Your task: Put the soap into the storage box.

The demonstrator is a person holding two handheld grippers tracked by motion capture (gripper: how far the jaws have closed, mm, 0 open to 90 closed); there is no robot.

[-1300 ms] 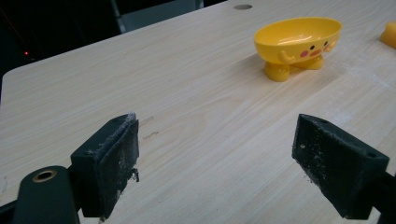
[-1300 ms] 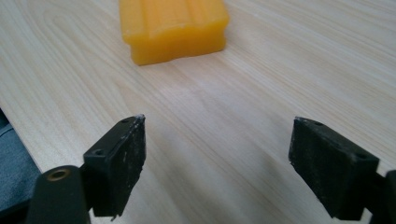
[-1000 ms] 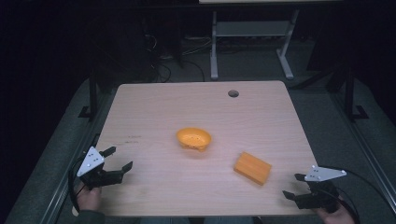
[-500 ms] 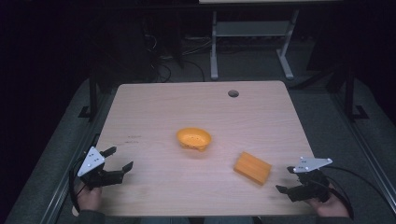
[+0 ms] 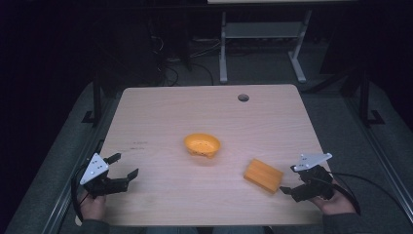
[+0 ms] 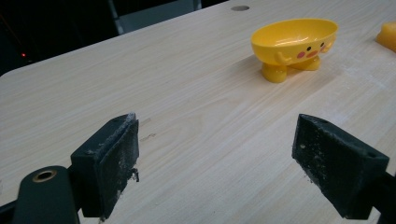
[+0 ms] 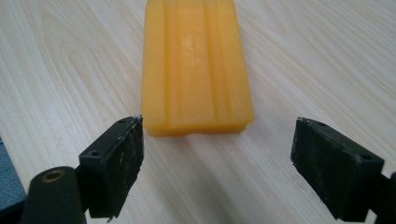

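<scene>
The surface (image 5: pixel 160 112) is a pale wood-grain top with rounded corners and a small round hole (image 5: pixel 243 97) near its far edge. A yellow footed bowl (image 5: pixel 202 145) stands near the middle. An orange ridged block (image 5: pixel 263 175) lies flat toward the near right corner, well apart from the bowl.

Each hand carries a black two-jaw tool. The left tool (image 5: pixel 119 168) bears a pale grey three-cornered plate with small dark dots on top; the right tool (image 5: pixel 287 181) has the same kind of plate. A black cable loops from each. Up close, the jaws are blocky black pads, scuffed with whitish dust, with small screw holes and a brass-coloured eyelet low at the left. Sleeves at the wrists look dark grey, perhaps
</scene>
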